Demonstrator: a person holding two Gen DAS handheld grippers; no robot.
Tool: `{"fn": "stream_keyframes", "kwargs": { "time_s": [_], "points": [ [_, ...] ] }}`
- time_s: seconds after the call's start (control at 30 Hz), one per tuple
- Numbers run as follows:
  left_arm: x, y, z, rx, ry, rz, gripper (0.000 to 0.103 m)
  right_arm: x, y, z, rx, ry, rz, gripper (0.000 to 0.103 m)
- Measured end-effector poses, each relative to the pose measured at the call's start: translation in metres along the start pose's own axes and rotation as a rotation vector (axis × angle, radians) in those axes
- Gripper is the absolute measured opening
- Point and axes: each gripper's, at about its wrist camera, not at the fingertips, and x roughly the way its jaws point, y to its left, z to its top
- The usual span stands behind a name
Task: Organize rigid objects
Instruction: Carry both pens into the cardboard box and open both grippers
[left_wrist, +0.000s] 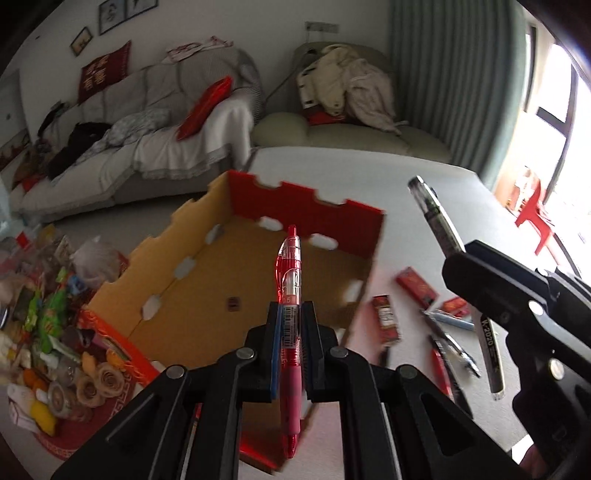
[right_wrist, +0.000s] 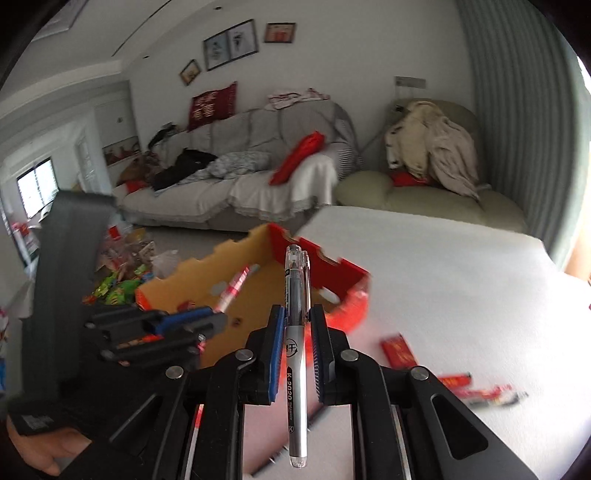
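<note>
In the left wrist view my left gripper (left_wrist: 291, 310) is shut on a red gel pen (left_wrist: 290, 258), which points forward over an open cardboard box (left_wrist: 177, 236) with red outer walls. The box floor looks bare apart from a small dark mark. To the right, my right gripper (left_wrist: 465, 269) holds a black and clear pen (left_wrist: 436, 218) slanted over the white table. In the right wrist view my right gripper (right_wrist: 297, 314) is shut on that pen (right_wrist: 295, 295), marked K-2020. The left gripper (right_wrist: 210, 321) hovers over the box (right_wrist: 207, 266) with the red pen (right_wrist: 236, 286).
Loose pens (left_wrist: 450, 347) and small red packets (left_wrist: 386, 321) lie on the white table (right_wrist: 443, 277) right of the box; more red packets (right_wrist: 399, 350) show in the right wrist view. A heap of snacks (left_wrist: 48, 317) lies left of the box. A sofa stands beyond.
</note>
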Motion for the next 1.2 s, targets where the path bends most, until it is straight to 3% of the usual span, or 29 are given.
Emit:
{"fn": "stream_keyframes", "kwargs": {
  "time_s": [0.2, 0.63, 0.67, 0.73, 0.77, 0.83, 0.87, 0.9, 1.03, 1.2],
  "points": [
    [0.013, 0.031, 0.004, -0.041, 0.025, 0.022, 0.010, 0.035, 0.028, 0.015, -0.033, 0.039, 0.058, 0.015],
    [0.047, 0.073, -0.008, -0.118, 0.109, 0.035, 0.010, 0.081, 0.050, 0.009, -0.080, 0.130, 0.060, 0.015],
    [0.047, 0.072, -0.008, -0.112, 0.111, 0.039, 0.013, 0.083, 0.051, 0.008, -0.083, 0.135, 0.057, 0.015],
    [0.049, 0.071, -0.010, -0.101, 0.124, 0.061, 0.045, 0.089, 0.051, 0.007, -0.087, 0.155, 0.052, 0.016],
    [0.049, 0.073, -0.010, -0.110, 0.119, 0.079, 0.062, 0.092, 0.050, 0.005, -0.086, 0.168, 0.050, 0.021],
    [0.045, 0.078, -0.011, -0.142, 0.103, 0.072, 0.065, 0.091, 0.047, 0.003, -0.079, 0.169, 0.021, 0.041],
    [0.045, 0.081, -0.010, -0.156, 0.104, 0.056, 0.066, 0.088, 0.042, 0.003, -0.067, 0.149, 0.002, 0.061],
    [0.044, 0.082, -0.010, -0.165, 0.102, 0.050, 0.066, 0.085, 0.037, 0.003, -0.050, 0.130, -0.010, 0.071],
    [0.028, 0.076, -0.010, -0.165, 0.065, 0.004, 0.066, 0.064, 0.024, 0.006, -0.058, 0.069, -0.039, 0.071],
    [-0.004, 0.035, -0.018, -0.075, 0.008, -0.078, 0.066, 0.016, -0.002, -0.012, -0.072, 0.003, -0.138, 0.071]
  ]
}}
